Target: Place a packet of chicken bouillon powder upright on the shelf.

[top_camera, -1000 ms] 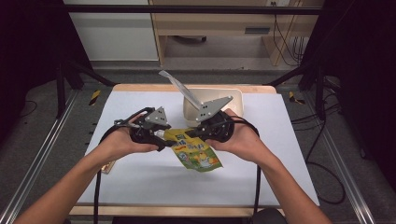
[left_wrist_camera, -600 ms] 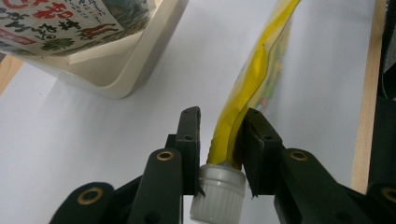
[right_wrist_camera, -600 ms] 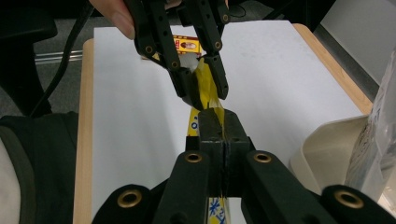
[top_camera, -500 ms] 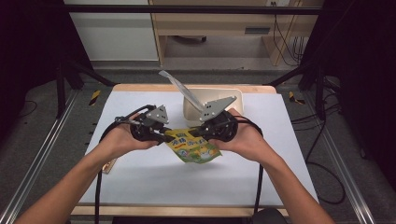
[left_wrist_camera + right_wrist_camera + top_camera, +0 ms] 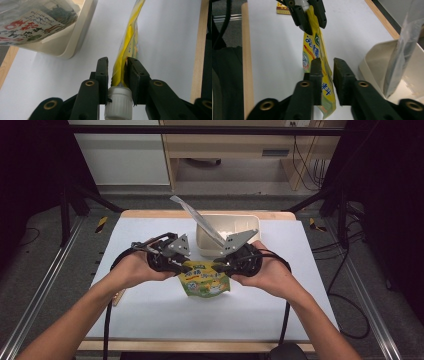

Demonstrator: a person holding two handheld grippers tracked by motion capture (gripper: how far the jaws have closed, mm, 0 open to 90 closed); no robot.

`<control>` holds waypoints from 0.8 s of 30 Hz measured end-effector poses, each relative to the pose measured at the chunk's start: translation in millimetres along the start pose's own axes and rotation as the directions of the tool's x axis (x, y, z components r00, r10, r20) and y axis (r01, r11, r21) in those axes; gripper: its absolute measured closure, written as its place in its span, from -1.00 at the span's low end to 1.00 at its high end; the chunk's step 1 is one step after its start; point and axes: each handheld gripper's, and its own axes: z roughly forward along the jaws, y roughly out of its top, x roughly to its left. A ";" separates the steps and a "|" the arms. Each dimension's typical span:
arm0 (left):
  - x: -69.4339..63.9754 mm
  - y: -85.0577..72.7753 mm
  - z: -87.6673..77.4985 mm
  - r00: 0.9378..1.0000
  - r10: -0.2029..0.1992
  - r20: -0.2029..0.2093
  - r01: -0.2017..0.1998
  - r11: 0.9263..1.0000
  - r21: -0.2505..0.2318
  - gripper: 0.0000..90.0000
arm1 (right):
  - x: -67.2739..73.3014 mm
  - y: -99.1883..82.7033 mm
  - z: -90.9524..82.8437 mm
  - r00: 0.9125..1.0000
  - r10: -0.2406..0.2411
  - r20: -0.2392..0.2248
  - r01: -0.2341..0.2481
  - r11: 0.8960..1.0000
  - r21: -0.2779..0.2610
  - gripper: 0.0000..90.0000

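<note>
Since a second ago my left gripper has closed its jaws on the yellow pouch beside its white cap, while my right gripper's jaws have just been opening, loosely straddling the pouch above the table, with the cream tub just behind.

A cream tub sits on the white counter toward the far edge. A clear packet with printed label leans tilted in it. A small yellow-red item lies at the counter's left edge.
</note>
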 end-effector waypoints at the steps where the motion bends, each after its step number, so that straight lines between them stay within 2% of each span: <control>1: -0.5 1.0 0.3 1.000 0.003 0.001 -0.003 1.000 -0.001 0.59 | 0.4 0.7 -1.6 1.000 -0.003 0.008 0.002 1.000 0.009 0.47; 2: -1.3 2.1 0.6 1.000 0.005 0.002 -0.005 1.000 -0.001 0.59 | 0.8 1.8 -3.1 1.000 -0.003 0.022 0.003 1.000 0.024 0.31; 5: -3.1 4.8 1.6 1.000 0.010 0.003 -0.010 1.000 -0.001 0.59 | 1.7 6.0 -6.0 0.998 -0.025 0.055 0.022 0.998 0.061 0.10; 6: -3.8 5.5 2.1 1.000 0.010 0.003 -0.010 1.000 -0.004 0.59 | 1.8 8.0 -6.3 0.998 -0.019 0.066 0.014 0.997 0.077 0.01; 9: -5.1 7.2 2.9 1.000 0.013 0.005 -0.013 1.000 -0.008 0.59 | 2.3 12.5 -6.2 0.998 -0.033 0.058 0.026 0.992 0.120 -0.05; 13: -6.1 8.8 4.0 1.000 0.015 0.007 -0.015 1.000 -0.016 0.59 | 1.7 15.1 0.6 0.999 -0.033 0.035 0.027 0.988 0.151 0.01; 19: -7.3 10.0 4.7 1.000 0.019 0.007 -0.019 1.000 -0.020 0.59 | -0.8 12.7 15.9 0.999 -0.036 0.005 0.035 0.981 0.192 0.32; 24: -8.3 10.8 5.3 1.000 0.023 0.013 -0.023 0.999 -0.026 0.59 | -2.7 8.9 26.1 0.999 -0.029 -0.030 0.034 0.980 0.197 0.56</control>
